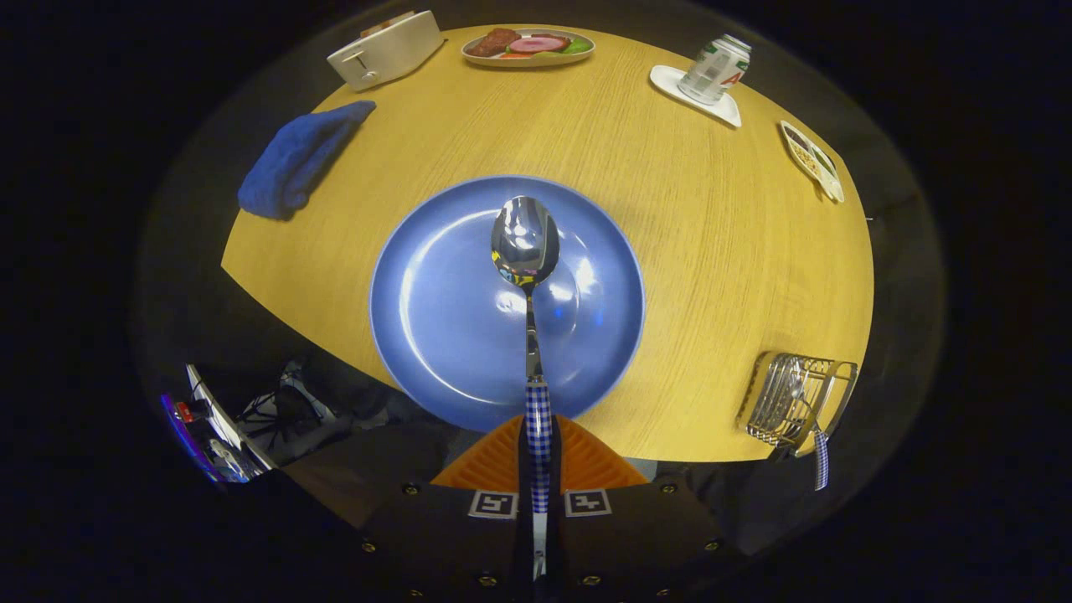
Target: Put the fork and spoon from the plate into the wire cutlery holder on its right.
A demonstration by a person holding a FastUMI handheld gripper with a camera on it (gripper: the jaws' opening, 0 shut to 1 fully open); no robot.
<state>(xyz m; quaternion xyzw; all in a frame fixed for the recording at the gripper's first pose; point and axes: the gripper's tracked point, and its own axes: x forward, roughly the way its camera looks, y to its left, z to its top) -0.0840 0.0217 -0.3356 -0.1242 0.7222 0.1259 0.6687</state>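
Observation:
My gripper (538, 435) is shut on the checked handle of a spoon (526, 243), which points straight ahead from between the fingers, its shiny bowl raised above the blue plate (435, 318). The plate sits on the wooden table just beyond the fingers and holds no other cutlery. The wire cutlery holder (791, 402) stands near the table's edge to the right of the plate. A checked-handled utensil (821, 456), likely the fork, sticks out of it over the edge.
A folded blue cloth (297, 159) lies left of the plate. At the far side stand a white toaster (385, 48), a dish of food (529, 46), a can on a white coaster (714, 71) and a small snack tray (811, 159).

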